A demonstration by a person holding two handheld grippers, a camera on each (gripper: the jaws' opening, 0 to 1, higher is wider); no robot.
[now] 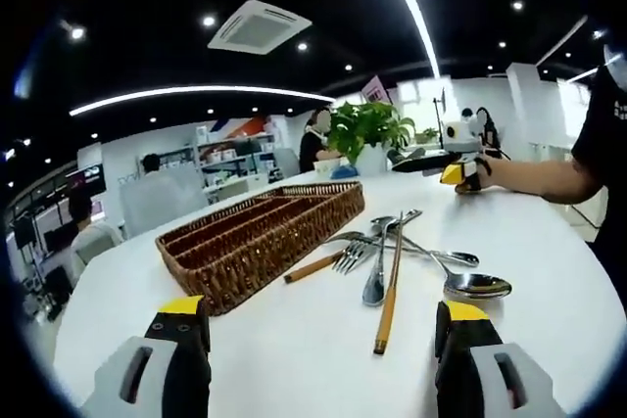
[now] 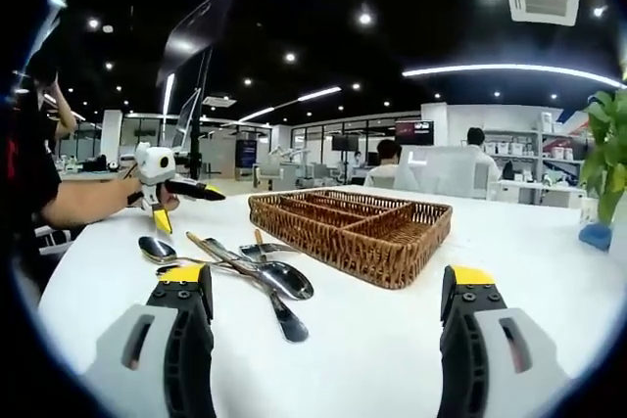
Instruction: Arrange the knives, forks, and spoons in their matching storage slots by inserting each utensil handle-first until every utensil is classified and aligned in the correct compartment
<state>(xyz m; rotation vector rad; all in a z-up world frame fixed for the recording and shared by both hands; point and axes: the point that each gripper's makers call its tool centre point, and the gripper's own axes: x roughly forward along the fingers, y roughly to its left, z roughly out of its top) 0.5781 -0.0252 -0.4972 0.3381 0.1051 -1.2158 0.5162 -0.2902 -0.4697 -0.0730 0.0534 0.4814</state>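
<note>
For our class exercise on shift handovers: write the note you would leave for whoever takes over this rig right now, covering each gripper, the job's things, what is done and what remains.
Left gripper: open, holding nothing, above the white table.
Right gripper: open, holding nothing.
Wicker tray: on the table, no utensils visible in its compartments.
Utensils: spoons, forks and wooden-handled pieces lie in a loose, crossed pile on the table beside the tray.
Done: nothing sorted yet.
Left: pick each utensil from the pile and insert it handle-first into its matching compartment.

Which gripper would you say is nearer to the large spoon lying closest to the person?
Left. The left gripper is just short of the large spoon; the right gripper is well beyond it.
</note>
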